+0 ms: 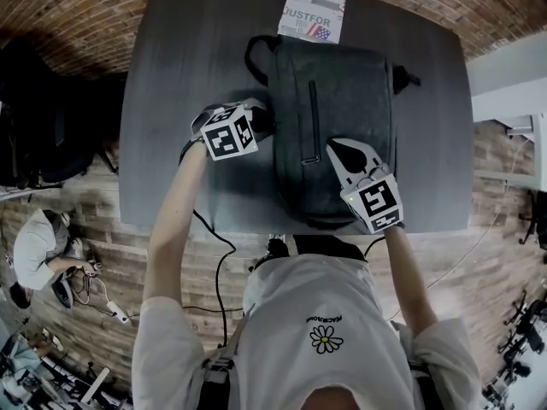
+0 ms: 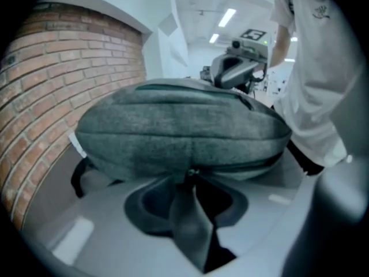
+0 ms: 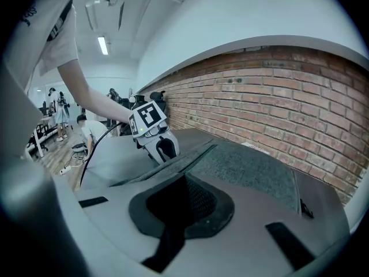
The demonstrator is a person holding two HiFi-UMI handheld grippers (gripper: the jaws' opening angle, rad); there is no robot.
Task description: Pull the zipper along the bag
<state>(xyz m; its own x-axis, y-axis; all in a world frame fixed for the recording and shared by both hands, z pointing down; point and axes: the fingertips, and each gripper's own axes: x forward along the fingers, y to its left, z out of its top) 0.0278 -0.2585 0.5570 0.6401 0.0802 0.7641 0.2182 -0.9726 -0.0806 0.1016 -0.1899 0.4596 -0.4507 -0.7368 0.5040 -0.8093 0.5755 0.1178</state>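
head view shows the grey bag (image 1: 342, 118) lying flat on the dark surface (image 1: 188, 58), right of the middle and close up to the far edge. a printed booklet (image 1: 313, 8) lies at that far edge, just past the bag's far end. the person in the white shirt (image 1: 308, 314) stands at the near edge, an arm reaching out on either side of the bag.

the left claw (image 1: 259, 118) is at the bag's left side, about halfway along it, tilted down towards the seam. in the left gripper view its jaws stand a little apart, released. the small zipper pull (image 2: 190, 172) sits right at their tips, with no clamp on it that i can see. from the pull the dark zipper line (image 2: 242, 167) runs off to the right along the bag's side.

the right claw (image 1: 340, 152) is over the near-right part of the bag. in the right gripper view its jaws are clenched together with nothing between them, and the bag's grey cloth spreads out just beyond the tips. i cannot tell whether the tips touch the cloth.
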